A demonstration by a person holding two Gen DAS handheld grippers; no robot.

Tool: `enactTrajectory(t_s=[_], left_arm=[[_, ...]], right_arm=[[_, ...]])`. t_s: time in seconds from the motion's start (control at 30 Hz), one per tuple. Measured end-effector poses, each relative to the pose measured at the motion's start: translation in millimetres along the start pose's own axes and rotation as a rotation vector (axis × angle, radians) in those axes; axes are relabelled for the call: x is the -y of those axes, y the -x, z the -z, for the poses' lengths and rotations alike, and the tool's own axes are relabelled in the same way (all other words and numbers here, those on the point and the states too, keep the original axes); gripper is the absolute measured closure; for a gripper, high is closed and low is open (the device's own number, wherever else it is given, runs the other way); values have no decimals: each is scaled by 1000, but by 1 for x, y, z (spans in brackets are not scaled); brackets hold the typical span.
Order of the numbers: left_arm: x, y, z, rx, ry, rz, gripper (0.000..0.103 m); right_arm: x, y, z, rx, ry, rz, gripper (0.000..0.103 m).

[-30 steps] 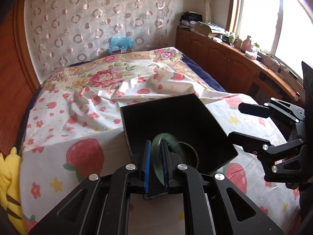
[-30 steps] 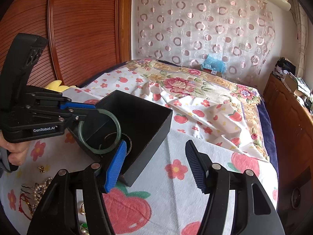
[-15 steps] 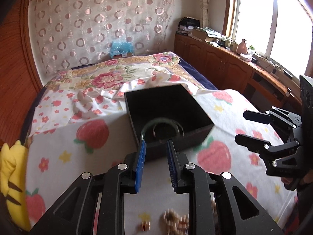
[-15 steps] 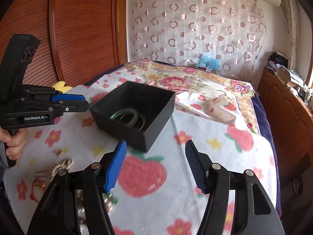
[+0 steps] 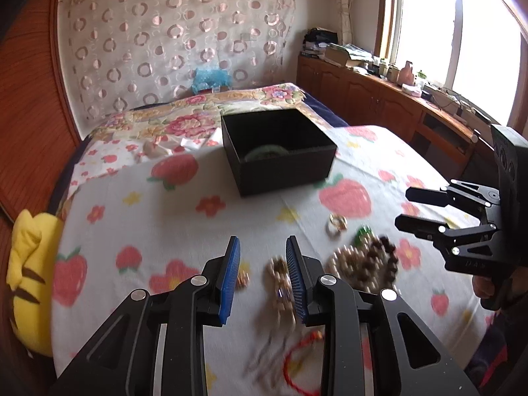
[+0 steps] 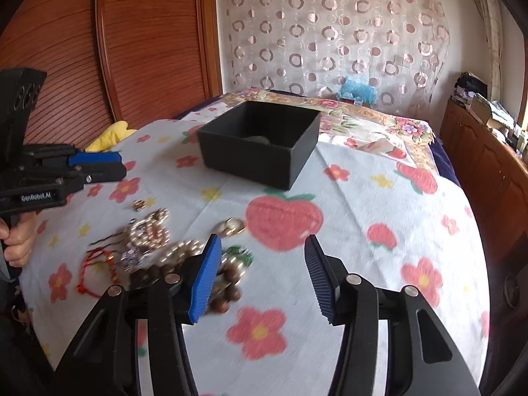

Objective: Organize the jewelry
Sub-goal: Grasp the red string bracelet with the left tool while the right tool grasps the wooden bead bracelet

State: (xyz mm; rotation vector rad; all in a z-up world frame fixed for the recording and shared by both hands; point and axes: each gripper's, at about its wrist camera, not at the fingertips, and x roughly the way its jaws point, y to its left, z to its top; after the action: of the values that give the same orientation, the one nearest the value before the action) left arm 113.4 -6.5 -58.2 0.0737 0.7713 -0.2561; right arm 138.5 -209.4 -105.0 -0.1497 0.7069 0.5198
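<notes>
Bed (image 6: pixel 363 217): black box (image 6: pixel 260 161), loose jewelry (image 6: pixel 155 241).

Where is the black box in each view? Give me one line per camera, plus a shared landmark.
Left wrist: black box, upper centre, on the bedspread beyond the gripper.
Right wrist: black box, upper centre-left.
Shared landmark: blue item against the circle-patterned curtain.

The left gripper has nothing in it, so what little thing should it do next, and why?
Probably dip the left gripper down onto the pale bead bracelet lying just below its jaws. Those jaws have just been opening, with nothing gripped between them. The green bangle already lies in the black box, while the loose pile of jewelry is still out on the bedsheet.
</notes>
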Motion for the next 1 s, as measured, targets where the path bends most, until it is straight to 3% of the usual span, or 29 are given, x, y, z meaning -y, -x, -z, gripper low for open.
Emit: enactTrajectory(t_s=[0.17, 0.53, 0.7, 1.0], left_arm=[[4, 8, 25, -30, -2, 6, 75], [-3, 8, 67, -102, 27, -7, 70], [0, 5, 76, -127, 37, 10, 70], [9, 9, 72, -98, 16, 15, 72]], right_arm=[[-4, -1, 17, -27, -21, -2, 50], [-11, -18, 20, -99, -18, 9, 69], [-9, -21, 19, -105, -27, -1, 69], [-8, -20, 20, -102, -27, 19, 69]])
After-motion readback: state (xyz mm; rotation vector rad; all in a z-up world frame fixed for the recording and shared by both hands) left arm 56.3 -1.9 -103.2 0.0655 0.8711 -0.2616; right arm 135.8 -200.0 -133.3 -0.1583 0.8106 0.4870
